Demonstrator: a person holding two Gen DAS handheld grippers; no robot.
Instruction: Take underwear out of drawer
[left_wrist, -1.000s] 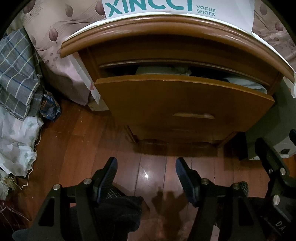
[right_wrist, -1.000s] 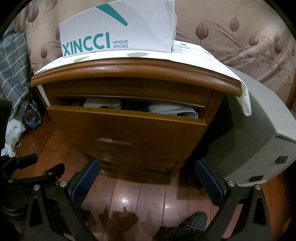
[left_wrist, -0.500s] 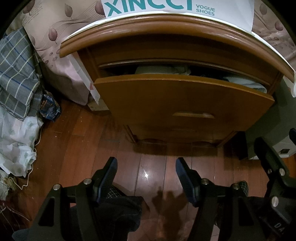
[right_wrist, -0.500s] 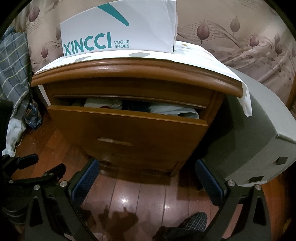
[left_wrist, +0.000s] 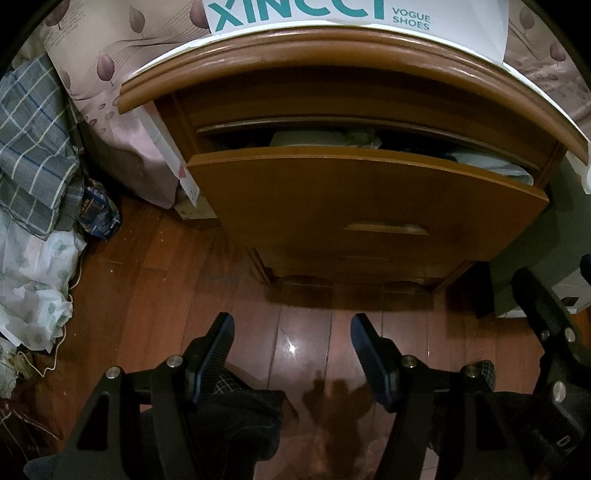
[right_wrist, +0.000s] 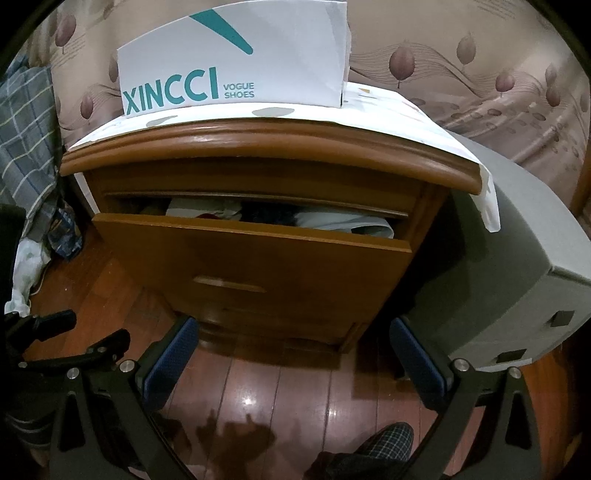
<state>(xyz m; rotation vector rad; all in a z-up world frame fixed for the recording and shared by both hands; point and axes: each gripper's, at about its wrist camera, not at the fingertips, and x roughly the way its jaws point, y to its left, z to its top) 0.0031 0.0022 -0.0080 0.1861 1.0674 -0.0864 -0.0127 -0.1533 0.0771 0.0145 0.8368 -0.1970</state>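
Observation:
A wooden nightstand has its top drawer (left_wrist: 365, 195) (right_wrist: 258, 258) pulled partly out. Folded pale and dark clothes (left_wrist: 325, 138) (right_wrist: 332, 219) show in the gap above the drawer front; which piece is underwear I cannot tell. My left gripper (left_wrist: 291, 325) hangs open over the wooden floor in front of the nightstand, nothing between its fingers. My right gripper (right_wrist: 293, 332) is open wider, low before the drawer front, also empty. Both stand well short of the drawer opening.
A white shoe box (right_wrist: 236, 62) stands on the nightstand top. A grey box (right_wrist: 517, 277) sits against the right side. Checked cloth and bags (left_wrist: 33, 155) pile up on the left. A person's slippered foot (right_wrist: 384, 443) rests on the floor below.

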